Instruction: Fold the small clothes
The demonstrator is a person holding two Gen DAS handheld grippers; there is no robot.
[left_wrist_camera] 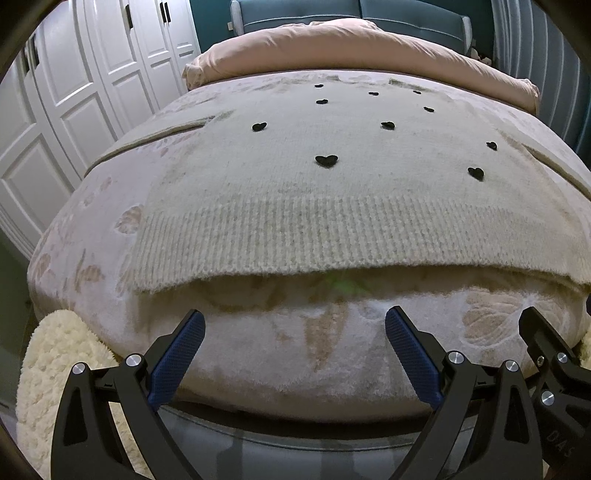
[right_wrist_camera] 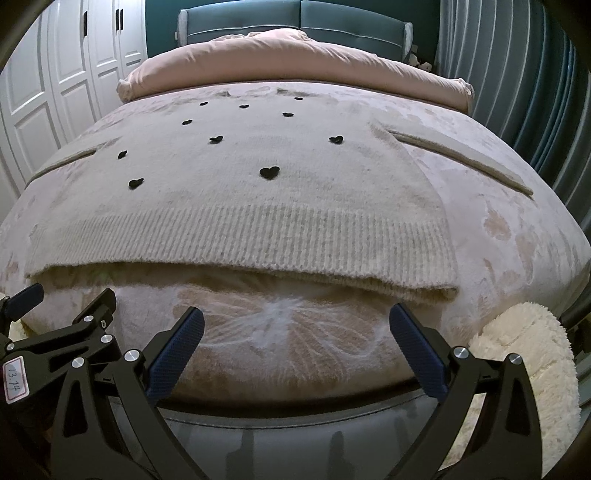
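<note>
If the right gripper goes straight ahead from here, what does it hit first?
Probably the plush blanket at the bed's near edge, just below the sweater hem. The right gripper is open and empty; depth is uncertain.

The sweater's [left_wrist_camera: 332,206] right sleeve is cut off by the left-wrist view's edge. Its collar is too distant to resolve. The hem shadows the blanket [right_wrist_camera: 280,332] beneath. The headboard [right_wrist_camera: 295,14] top is cropped.

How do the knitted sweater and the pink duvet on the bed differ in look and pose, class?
The sweater lies spread flat near the foot of the bed; the duvet is bunched in a roll near the headboard. The sweater is cream ribbed knit with black hearts; the duvet is plain, smooth pink. Both rest on the patterned blanket, and neither open gripper touches them.
</note>
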